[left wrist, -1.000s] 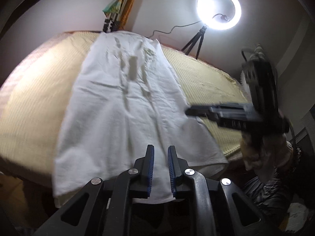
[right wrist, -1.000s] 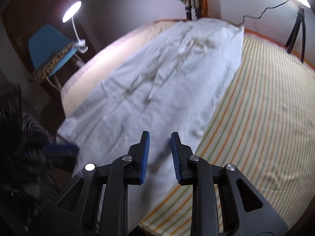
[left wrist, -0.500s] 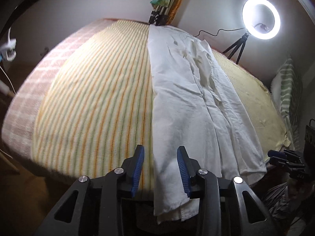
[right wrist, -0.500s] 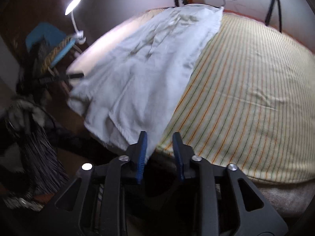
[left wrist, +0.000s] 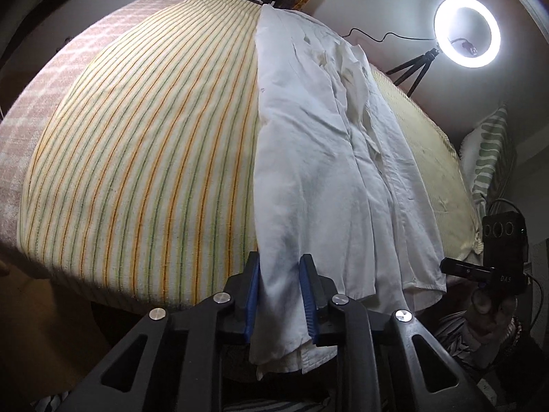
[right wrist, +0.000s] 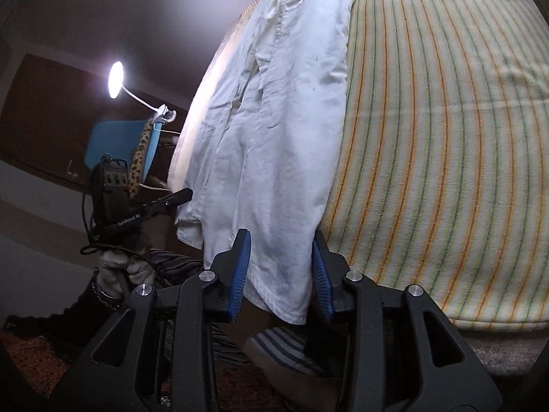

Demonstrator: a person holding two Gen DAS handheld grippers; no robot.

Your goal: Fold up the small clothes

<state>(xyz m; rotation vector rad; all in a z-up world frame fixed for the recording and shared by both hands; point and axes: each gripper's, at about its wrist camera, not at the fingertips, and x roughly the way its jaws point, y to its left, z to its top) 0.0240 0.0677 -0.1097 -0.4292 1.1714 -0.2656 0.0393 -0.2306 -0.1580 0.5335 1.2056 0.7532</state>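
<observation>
Presently the white garment (left wrist: 329,171) lies lengthwise on the striped bedspread (left wrist: 144,144), running from the far edge of the bed to the near edge, where its hem hangs over; it looks folded along its length, with a straight left edge in the left wrist view and layered, creased folds toward its right side. Left gripper (left wrist: 279,295): blue-padded fingers (left wrist: 253,295) parted to a moderate width, standing either side of the near left corner of the garment; cloth lies between the jaws, contact with the pads cannot be told. Right gripper (right wrist: 281,281): fingers (right wrist: 240,274) parted wider, straddling the near corner of the garment (right wrist: 281,130) by its edge next to the bare stripes (right wrist: 446,137); hem hangs between and below the jaws, not visibly pinched. Each gripper shows in the other's view, off to the side at the near edge of the bed: the right one (left wrist: 480,271) at far right in the left wrist view, the left one (right wrist: 154,209) at left in the right wrist view, held by a gloved hand (right wrist: 120,267). Surroundings: ring light (left wrist: 466,31) on a tripod at far right, lit; striped pillow (left wrist: 487,151) at the right side of the bed; desk lamp (right wrist: 116,79) clipped by a blue chair (right wrist: 116,144) on the left. No containers seen in either view
</observation>
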